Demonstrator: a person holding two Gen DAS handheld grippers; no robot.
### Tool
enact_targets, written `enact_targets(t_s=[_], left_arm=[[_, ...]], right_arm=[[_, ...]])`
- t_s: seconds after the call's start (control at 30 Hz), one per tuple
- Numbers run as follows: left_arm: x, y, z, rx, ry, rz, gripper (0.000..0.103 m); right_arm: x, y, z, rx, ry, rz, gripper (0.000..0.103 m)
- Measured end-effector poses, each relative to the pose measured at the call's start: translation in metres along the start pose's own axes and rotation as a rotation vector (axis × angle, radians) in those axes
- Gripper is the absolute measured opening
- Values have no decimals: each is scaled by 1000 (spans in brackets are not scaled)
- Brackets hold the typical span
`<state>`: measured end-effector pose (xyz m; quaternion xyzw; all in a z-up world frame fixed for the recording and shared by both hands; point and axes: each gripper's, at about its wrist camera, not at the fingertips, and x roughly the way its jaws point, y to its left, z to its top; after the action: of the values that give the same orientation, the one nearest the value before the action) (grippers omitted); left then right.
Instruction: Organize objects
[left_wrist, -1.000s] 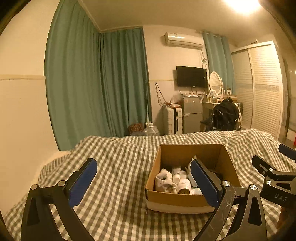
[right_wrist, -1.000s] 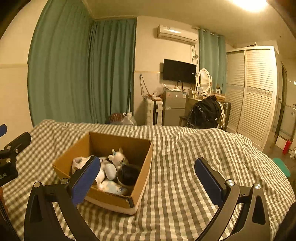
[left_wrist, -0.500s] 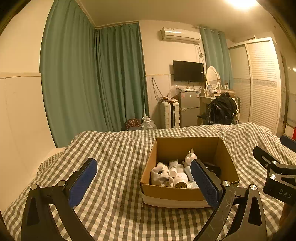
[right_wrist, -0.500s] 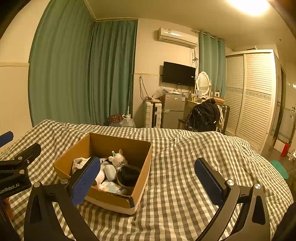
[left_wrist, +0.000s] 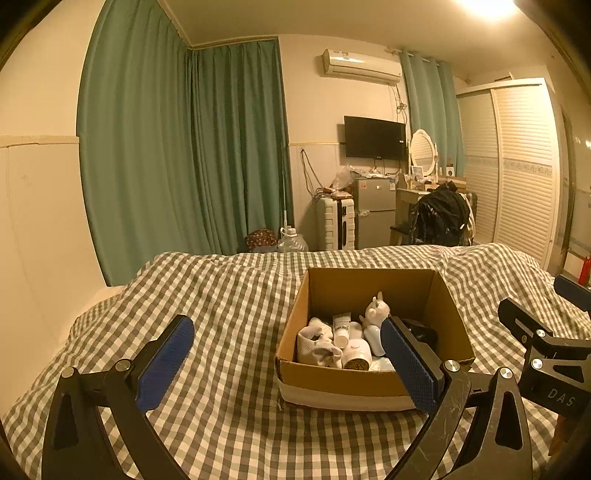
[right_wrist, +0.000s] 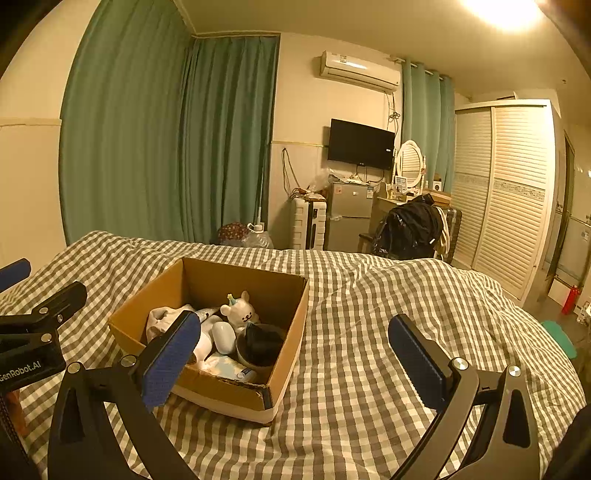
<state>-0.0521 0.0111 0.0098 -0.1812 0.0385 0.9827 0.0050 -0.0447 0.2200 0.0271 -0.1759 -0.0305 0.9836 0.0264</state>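
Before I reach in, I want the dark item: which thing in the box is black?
The black object sitting in the round bowl, at the cardboard box's right side beside the white bear toy. The other items are white or pale.

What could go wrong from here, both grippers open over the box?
1. The cardboard box sits on a soft, rumpled checked blanket; pushing on an item could tip or slide it.
2. The items are packed tight: the white bear toy touches the dark bowl, so fingers may snag a neighbour.
3. The left gripper and right gripper are close and may collide.
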Motion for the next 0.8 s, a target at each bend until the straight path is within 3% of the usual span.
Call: enact_targets(t_s=[0.8], left_arm=[[1,-2,0,7,2,-4,103]], right_arm=[[5,4,-3,-6,18,6,102]])
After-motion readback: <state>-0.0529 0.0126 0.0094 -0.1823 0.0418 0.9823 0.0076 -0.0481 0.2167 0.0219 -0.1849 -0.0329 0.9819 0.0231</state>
